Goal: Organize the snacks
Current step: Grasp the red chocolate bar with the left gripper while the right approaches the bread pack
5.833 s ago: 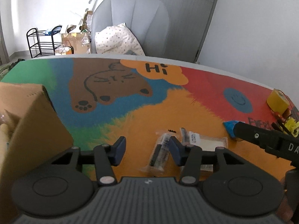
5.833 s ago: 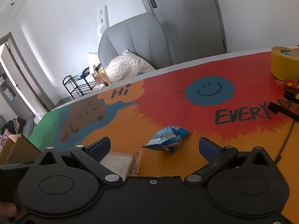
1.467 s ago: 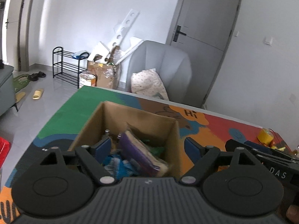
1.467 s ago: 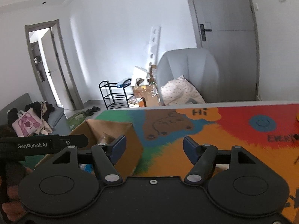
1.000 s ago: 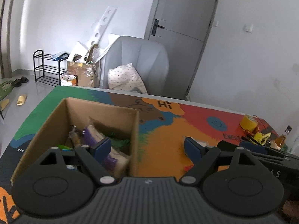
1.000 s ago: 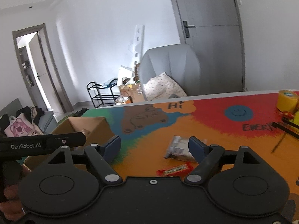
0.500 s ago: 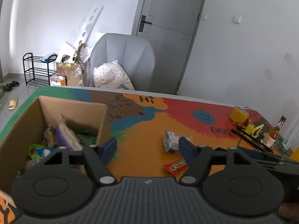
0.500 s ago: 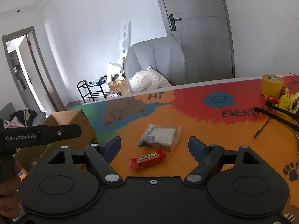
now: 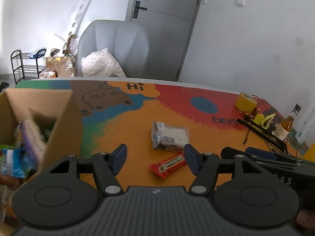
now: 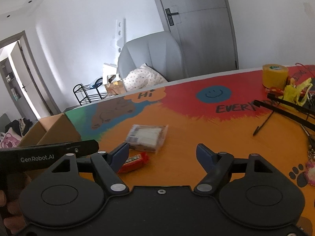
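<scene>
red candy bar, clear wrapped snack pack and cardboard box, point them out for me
red candy bar (image 9: 168,163), left wrist view, middle of the wrapper
clear wrapped snack pack (image 9: 169,136), left wrist view, centre of its top face
cardboard box (image 9: 66,129), left wrist view, its outer side wall

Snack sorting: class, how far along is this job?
Done: several packets already sit in the brown cardboard box. In hand: nothing; both tongs, left and right, are empty and closing. Left: the red wrapped snack bar and the clear plastic biscuit packet on the colourful table.
</scene>
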`<action>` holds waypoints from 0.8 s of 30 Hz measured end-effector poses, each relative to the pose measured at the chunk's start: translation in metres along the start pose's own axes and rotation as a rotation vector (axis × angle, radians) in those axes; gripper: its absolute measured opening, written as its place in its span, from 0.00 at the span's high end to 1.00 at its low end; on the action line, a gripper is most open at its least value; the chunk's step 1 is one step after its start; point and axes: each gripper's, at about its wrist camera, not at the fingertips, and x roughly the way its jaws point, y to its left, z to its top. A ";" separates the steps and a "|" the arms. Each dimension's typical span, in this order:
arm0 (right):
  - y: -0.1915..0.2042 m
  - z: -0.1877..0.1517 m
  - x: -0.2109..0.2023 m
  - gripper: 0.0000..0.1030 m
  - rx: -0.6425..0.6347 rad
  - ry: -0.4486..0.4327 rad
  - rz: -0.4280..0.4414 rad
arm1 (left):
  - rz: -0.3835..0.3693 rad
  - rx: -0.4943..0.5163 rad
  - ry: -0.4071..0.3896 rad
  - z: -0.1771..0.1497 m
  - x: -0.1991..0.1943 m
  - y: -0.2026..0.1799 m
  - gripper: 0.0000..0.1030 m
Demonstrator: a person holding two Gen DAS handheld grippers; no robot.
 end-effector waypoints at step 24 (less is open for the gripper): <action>-0.032 0.002 0.038 0.26 0.049 0.075 -0.014 | -0.042 0.030 0.148 -0.011 0.079 -0.019 0.58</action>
